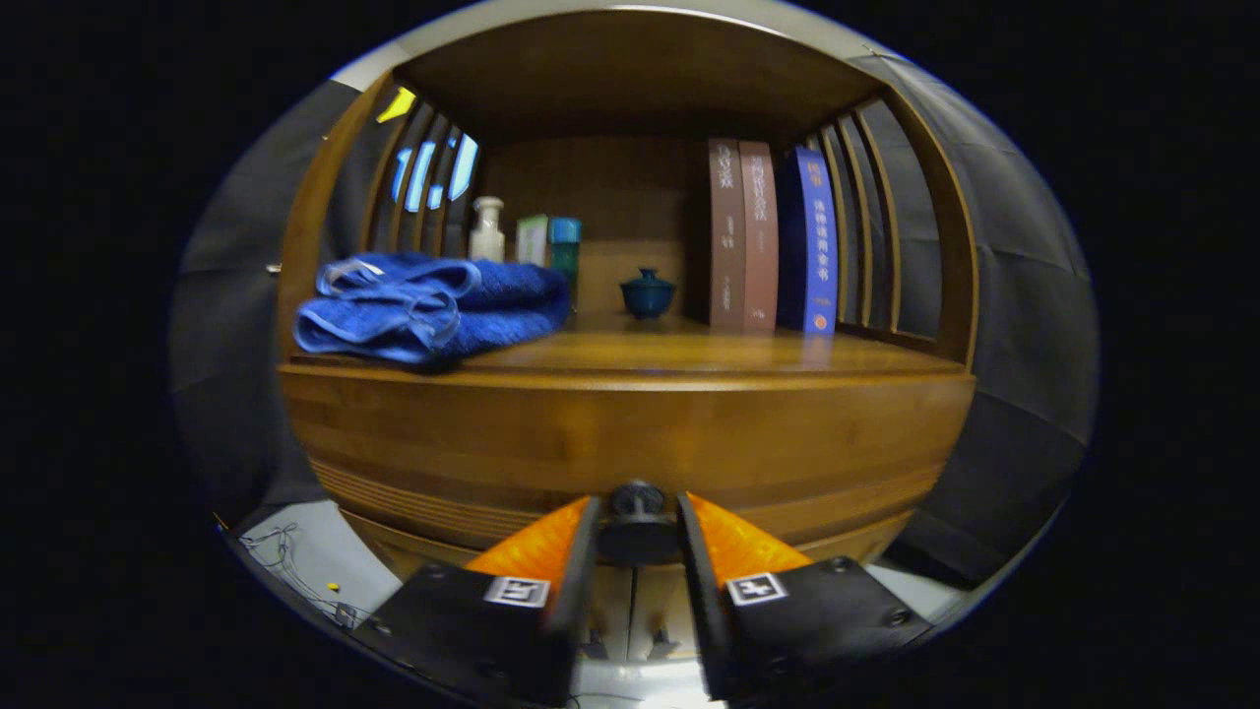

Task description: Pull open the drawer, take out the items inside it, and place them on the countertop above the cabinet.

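The drawer knob (637, 500), a dark round one, sits low on the wooden drawer front (630, 448) of the cabinet, and the gripper (637, 517) is closed on it, one finger pressing each side of the knob. The drawer front looks flush with the cabinet, with no gap showing, so the drawer appears closed. What lies inside the drawer cannot be seen.

Just above the knob runs the desk (689, 359), the cabinet's wooden top, set inside an open shelf frame with slatted sides. Up and to the left of the knob, a folded blue towel (428, 305) lies at the desk's front edge. Behind the towel, further from the knob, stand a small white pump bottle (486, 229) and a pair of small boxes (549, 241), close together. Straight above the knob, toward the back of the desk, sits a small dark blue lidded cup (647, 292). To the right of the cup, three books (773, 236) stand upright side by side, two brownish and one blue
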Demonstrator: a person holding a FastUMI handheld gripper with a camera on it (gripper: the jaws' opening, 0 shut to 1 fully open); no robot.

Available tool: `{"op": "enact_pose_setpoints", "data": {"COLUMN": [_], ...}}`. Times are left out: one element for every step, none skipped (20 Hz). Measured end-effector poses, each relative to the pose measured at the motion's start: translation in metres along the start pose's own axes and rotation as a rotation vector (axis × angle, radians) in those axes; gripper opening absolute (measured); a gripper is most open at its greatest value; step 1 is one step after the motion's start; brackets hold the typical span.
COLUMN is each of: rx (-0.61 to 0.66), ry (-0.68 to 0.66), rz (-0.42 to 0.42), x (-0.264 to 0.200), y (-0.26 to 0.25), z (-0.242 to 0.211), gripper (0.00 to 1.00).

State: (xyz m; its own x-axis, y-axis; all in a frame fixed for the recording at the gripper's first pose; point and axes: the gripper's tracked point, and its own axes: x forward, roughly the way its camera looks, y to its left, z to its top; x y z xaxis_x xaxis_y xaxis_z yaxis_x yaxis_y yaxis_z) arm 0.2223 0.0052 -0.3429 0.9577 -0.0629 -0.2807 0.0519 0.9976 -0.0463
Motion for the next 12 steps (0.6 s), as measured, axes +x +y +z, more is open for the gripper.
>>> {"op": "enact_pose_setpoints", "data": {"rx": [-0.013, -0.023, -0.022, -0.017, -0.011, 0.001, 0.019, 0.03, 0.043, 0.053, 0.058, 0.058], "ry": [-0.005, -0.001, 0.0, 0.006, 0.004, -0.002, 0.004, 0.013, 0.01, 0.008, 0.012, 0.016], "rz": [0.003, 0.003, 0.0, -0.002, -0.005, -0.008, -0.005, 0.003, 0.011, 0.017, 0.02, 0.017], "x": [0.006, 0.0, 0.0, -0.001, -0.002, -0.002, -0.002, -0.003, -0.003, -0.004, -0.003, -0.007], "y": [-0.002, 0.001, 0.003, 0.001, 0.001, 0.0, 0.0, 0.0, 0.0, 0.0, -0.001, -0.001], "z": [0.007, 0.005, 0.007, 0.007, 0.007, 0.007, 0.007, 0.006, 0.007, 0.008, 0.011, 0.005], "gripper": [0.61, 0.48, 0.49, 0.49, 0.49, 0.49, 0.49, 0.49, 0.48, 0.41, 0.41, 0.31]}}
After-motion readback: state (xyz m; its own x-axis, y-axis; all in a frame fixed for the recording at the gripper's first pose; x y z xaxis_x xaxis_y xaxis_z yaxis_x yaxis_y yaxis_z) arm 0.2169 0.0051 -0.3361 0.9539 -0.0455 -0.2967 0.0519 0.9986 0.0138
